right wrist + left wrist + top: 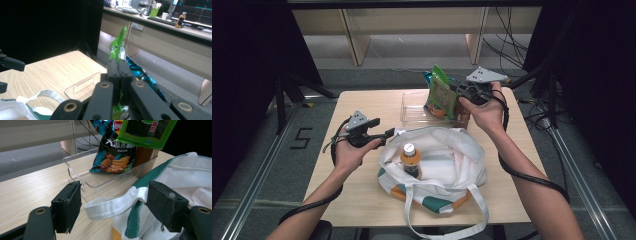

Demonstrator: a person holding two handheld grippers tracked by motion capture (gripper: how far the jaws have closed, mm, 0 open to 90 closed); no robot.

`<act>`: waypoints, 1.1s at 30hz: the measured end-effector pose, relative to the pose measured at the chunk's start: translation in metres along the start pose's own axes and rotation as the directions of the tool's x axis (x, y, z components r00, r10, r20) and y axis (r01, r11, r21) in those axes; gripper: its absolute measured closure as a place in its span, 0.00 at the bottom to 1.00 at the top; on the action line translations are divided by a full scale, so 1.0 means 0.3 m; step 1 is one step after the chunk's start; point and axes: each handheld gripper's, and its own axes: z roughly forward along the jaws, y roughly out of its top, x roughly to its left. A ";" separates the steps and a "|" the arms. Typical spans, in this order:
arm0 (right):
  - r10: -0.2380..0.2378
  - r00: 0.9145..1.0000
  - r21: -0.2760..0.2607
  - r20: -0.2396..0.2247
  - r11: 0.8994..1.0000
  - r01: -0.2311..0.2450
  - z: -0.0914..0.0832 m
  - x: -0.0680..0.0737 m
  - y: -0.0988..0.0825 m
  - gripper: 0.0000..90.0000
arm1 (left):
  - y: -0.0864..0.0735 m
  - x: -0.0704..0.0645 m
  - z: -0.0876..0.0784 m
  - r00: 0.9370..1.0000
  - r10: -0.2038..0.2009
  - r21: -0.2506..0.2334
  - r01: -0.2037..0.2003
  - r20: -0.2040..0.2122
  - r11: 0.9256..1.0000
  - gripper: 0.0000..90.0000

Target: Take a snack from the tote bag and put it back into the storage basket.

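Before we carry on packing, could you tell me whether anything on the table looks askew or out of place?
Nothing is spilled or damaged. The drink bottle stands upright in the tote bag, and the chip bag leans in the clear tray. Only the green snack packet hangs tilted, pinched by the right hand-held gripper.

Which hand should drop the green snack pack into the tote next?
Right. Its tongs are shut on the green snack pack, held above the clear tray. The left tongs stand open around the tote bag strap.

Glossy green foil packet, cloth bag
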 end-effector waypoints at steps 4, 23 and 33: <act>-0.012 1.000 -0.003 0.005 1.000 0.012 0.013 -0.004 -0.002 1.00 | 0.000 0.000 0.001 1.000 0.000 -0.001 0.000 0.000 1.000 0.30; 0.005 1.000 0.018 0.008 1.000 -0.005 0.052 -0.003 -0.014 1.00 | 0.000 0.003 -0.002 1.000 -0.002 -0.005 0.002 0.000 1.000 0.30; -0.005 1.000 0.019 0.009 1.000 0.005 0.081 -0.003 -0.025 1.00 | 0.000 0.004 -0.002 1.000 -0.001 -0.005 0.001 0.000 1.000 0.30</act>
